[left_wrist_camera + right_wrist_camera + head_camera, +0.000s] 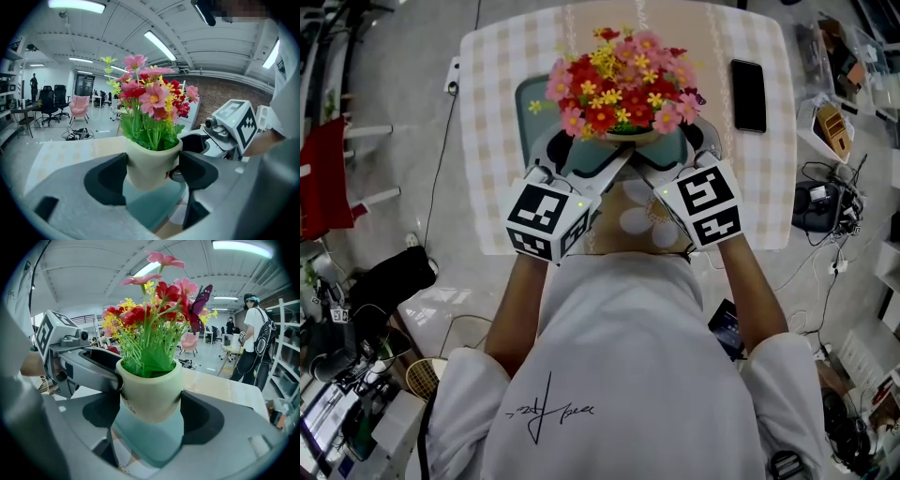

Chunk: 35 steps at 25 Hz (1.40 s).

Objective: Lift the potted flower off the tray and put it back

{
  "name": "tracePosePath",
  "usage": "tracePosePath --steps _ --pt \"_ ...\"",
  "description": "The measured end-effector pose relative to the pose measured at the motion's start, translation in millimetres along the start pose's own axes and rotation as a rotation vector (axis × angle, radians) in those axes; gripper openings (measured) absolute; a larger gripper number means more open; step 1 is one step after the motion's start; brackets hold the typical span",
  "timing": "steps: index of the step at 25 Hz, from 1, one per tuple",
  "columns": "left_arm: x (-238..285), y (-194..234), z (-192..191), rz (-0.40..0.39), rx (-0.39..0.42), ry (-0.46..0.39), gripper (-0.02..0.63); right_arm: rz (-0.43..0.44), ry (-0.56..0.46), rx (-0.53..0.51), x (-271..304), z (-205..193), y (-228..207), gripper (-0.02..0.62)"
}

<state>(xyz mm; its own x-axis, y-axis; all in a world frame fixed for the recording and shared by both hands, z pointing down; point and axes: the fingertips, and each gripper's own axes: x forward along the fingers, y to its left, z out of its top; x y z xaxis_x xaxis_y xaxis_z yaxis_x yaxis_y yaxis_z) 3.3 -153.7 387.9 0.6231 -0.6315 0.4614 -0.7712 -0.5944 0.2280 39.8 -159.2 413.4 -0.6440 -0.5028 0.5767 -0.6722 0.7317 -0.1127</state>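
Observation:
The potted flower [623,89] is a white pot [151,161] filled with red, pink and yellow blooms. Both grippers clasp it from the near side. My left gripper [152,172] is shut on the pot, one pad pressed to each side. My right gripper [150,409] is shut on the same pot [150,390] from the other angle. The pot's base appears to hang just above the teal tray [154,206], which also shows under it in the right gripper view [150,439]. From the head view, the blooms hide most of the tray [532,97].
The table [497,112] wears a beige checked cloth. A black phone [748,94] lies on it at the far right. Cables, boxes and gear crowd the floor round the table. A person [253,343] stands in the room behind.

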Motion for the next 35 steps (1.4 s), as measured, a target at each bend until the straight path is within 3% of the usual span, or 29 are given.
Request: tracePosePath --steps 35 --pt "70 31 -25 0.01 -0.023 0.111 0.344 0.01 0.073 -0.008 49 -32 -55 0.403"
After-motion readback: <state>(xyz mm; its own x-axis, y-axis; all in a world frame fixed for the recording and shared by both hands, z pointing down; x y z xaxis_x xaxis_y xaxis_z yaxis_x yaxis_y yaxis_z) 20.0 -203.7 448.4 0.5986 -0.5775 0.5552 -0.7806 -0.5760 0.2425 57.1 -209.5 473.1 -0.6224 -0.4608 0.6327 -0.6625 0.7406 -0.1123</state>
